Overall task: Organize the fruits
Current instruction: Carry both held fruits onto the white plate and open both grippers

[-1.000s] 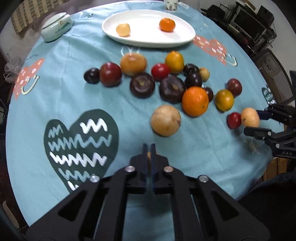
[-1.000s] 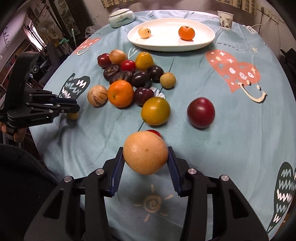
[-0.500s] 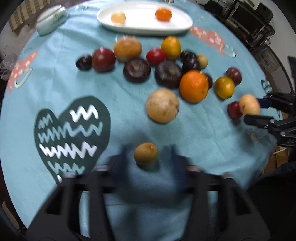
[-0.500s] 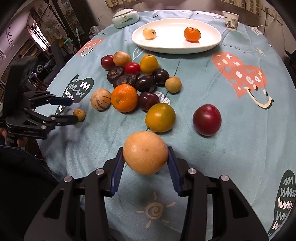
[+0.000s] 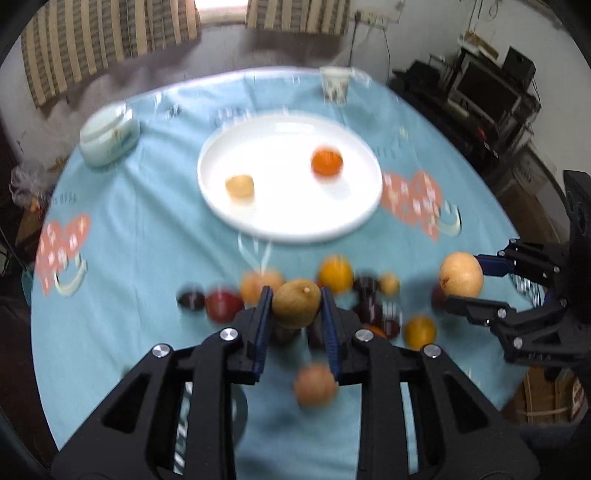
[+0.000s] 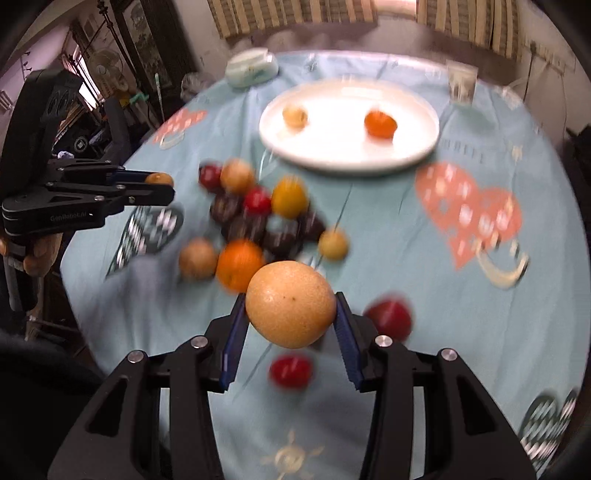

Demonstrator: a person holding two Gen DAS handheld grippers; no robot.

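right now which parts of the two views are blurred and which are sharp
Left wrist view: the held brown fruit and left hand-held gripper are sharp; the fruit pile and plate smear. Right wrist view: the held yellow fruit is crisp, the tablecloth streaked.

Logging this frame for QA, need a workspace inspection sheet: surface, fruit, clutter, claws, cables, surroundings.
Surface: round table under a light blue cloth with heart prints.
Job's things: white plate at the far side holds a small orange fruit and a pale round fruit; a loose pile of dark, red, orange and yellow fruit lies nearer, blurred.
Clutter: lidded ceramic dish and paper cup at the far edge.
Claws: left claw shut on a small brownish fruit; right claw shut on a large tan fruit; both fruits off the cloth.
Cables: a wire hangs down the back wall.
Surroundings: striped curtains, dark electronics shelf.
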